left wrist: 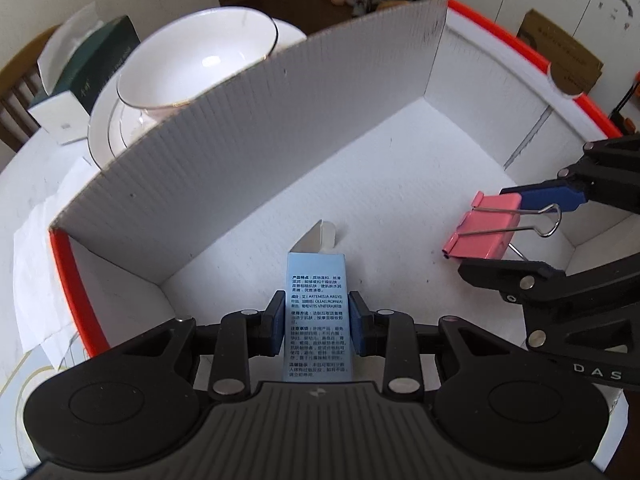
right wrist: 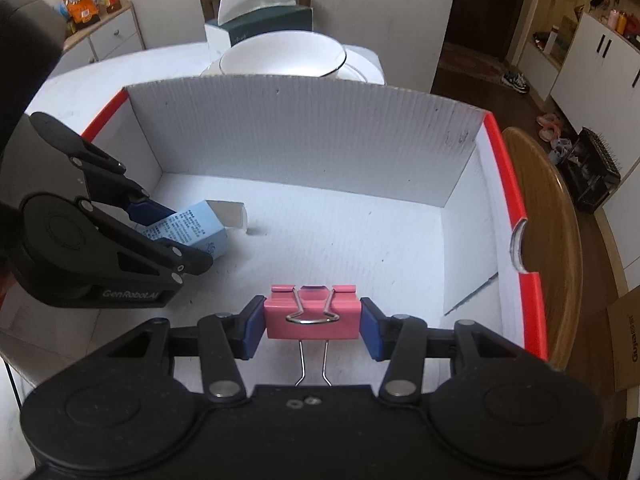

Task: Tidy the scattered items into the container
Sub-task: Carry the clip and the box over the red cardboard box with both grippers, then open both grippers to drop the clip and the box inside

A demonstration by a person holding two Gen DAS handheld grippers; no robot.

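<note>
A white cardboard box with red rims (left wrist: pixel 320 128) (right wrist: pixel 312 140) is the container. My left gripper (left wrist: pixel 316 322) is shut on a small light-blue carton with printed text (left wrist: pixel 316 292), held low inside the box near its left side; the carton's end flap is open. In the right wrist view the carton (right wrist: pixel 192 228) sits between the left gripper's fingers (right wrist: pixel 148 208). My right gripper (right wrist: pixel 312 326) is shut on a pink binder clip (right wrist: pixel 312 314) just above the box floor. The clip also shows in the left wrist view (left wrist: pixel 486 226).
A white bowl on a plate (left wrist: pixel 192 64) (right wrist: pixel 284 56) stands behind the box's tall back wall. A dark green tissue box (left wrist: pixel 86 68) (right wrist: pixel 264 20) is beyond it. A wooden chair back (right wrist: pixel 548 216) is right of the box. Paper (left wrist: pixel 44 216) lies left.
</note>
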